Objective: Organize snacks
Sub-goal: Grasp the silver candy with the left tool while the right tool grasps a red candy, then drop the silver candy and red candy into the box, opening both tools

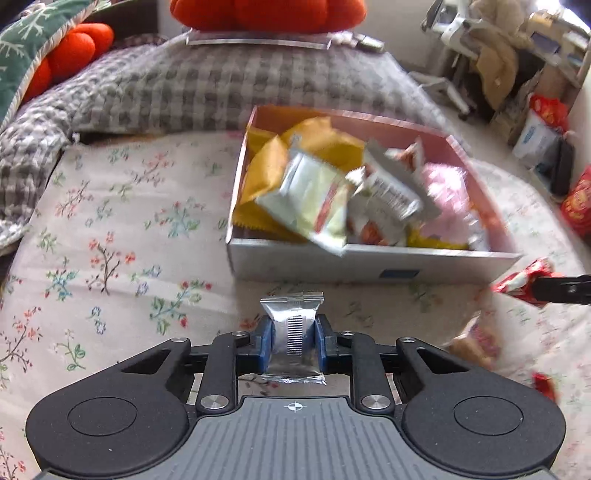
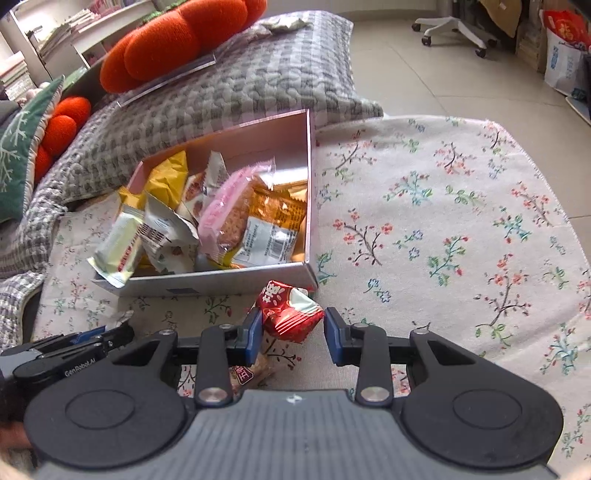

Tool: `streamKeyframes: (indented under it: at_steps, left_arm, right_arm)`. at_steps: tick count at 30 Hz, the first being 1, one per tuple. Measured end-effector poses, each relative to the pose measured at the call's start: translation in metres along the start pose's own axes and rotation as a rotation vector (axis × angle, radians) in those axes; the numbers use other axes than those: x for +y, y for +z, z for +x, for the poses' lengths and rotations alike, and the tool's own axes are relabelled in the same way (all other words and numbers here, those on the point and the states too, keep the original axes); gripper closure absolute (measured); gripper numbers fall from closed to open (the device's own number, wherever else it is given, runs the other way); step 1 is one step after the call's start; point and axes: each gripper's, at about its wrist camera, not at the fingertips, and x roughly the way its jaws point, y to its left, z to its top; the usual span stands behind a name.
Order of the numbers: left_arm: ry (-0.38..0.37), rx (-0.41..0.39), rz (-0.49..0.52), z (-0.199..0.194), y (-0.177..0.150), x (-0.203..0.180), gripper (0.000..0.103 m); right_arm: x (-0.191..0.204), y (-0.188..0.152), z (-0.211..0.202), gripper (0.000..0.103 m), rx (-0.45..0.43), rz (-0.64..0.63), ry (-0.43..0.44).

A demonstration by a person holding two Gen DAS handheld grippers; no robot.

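A shallow cardboard box [image 1: 369, 263] with a pink inside sits on the flowered cloth, filled with several snack packets; it also shows in the right wrist view [image 2: 229, 281]. My left gripper [image 1: 293, 341] is shut on a silver snack packet [image 1: 293, 332], held just short of the box's near wall. My right gripper [image 2: 292, 334] is open around a red snack packet [image 2: 290, 312] that lies on the cloth in front of the box; the left pad touches it, the right pad stands apart. The red packet also shows in the left wrist view [image 1: 519, 282].
A tan snack packet [image 2: 251, 373] lies under my right gripper, seen also in the left wrist view [image 1: 476, 341]. A grey checked blanket [image 1: 221, 85] and orange cushions [image 1: 266, 14] lie behind the box. The cloth edge and tiled floor [image 2: 443, 74] are to the right.
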Motion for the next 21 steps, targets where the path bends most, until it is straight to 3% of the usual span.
streamKeyframes:
  at_steps: [7, 16, 21]
  left_arm:
    - [-0.082, -0.093, -0.007, -0.021, 0.016, -0.005, 0.082]
    - [-0.168, -0.157, -0.05, -0.004, 0.044, -0.009, 0.082]
    - [-0.186, -0.144, -0.051, 0.013, 0.053, -0.017, 0.082]
  right_arm:
    - [-0.002, 0.006, -0.02, 0.071, -0.055, 0.013, 0.036]
    - [0.012, 0.018, -0.003, 0.071, -0.094, 0.029, 0.155]
    - [0.02, 0.023, 0.015, 0.071, -0.094, 0.04, 0.197]
